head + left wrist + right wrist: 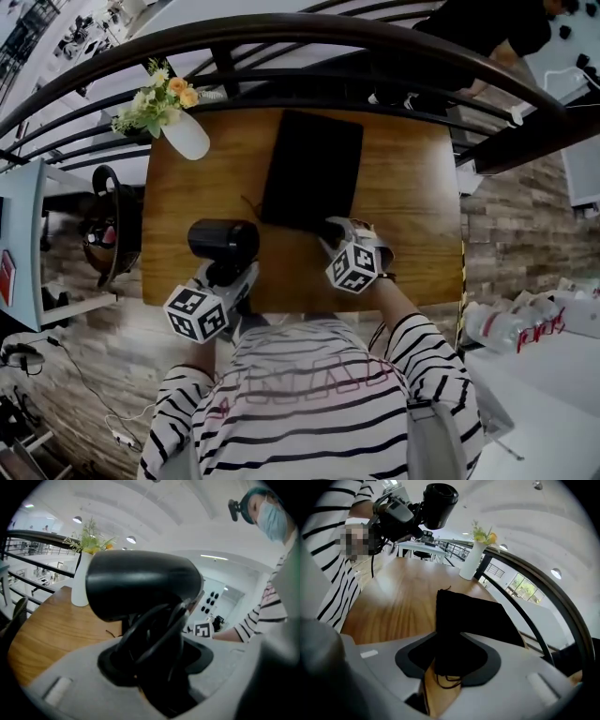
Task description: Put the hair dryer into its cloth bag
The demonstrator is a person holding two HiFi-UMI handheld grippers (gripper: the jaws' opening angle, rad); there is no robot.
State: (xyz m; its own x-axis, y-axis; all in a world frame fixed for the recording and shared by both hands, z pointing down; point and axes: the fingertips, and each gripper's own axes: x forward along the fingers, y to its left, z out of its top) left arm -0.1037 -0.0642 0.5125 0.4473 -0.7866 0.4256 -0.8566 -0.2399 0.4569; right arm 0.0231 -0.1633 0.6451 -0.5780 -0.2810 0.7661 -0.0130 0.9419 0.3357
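Two grippers: left gripper (154,663) clamped on the hair dryer (140,583) by its handle, right gripper (447,663) spread wide with the cloth bag (473,616) edge between its jaws; likely risk: pinching both layers, sealing the mouth.

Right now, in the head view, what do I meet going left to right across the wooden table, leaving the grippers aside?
Left to right: vase of flowers → hair dryer → cloth bag.
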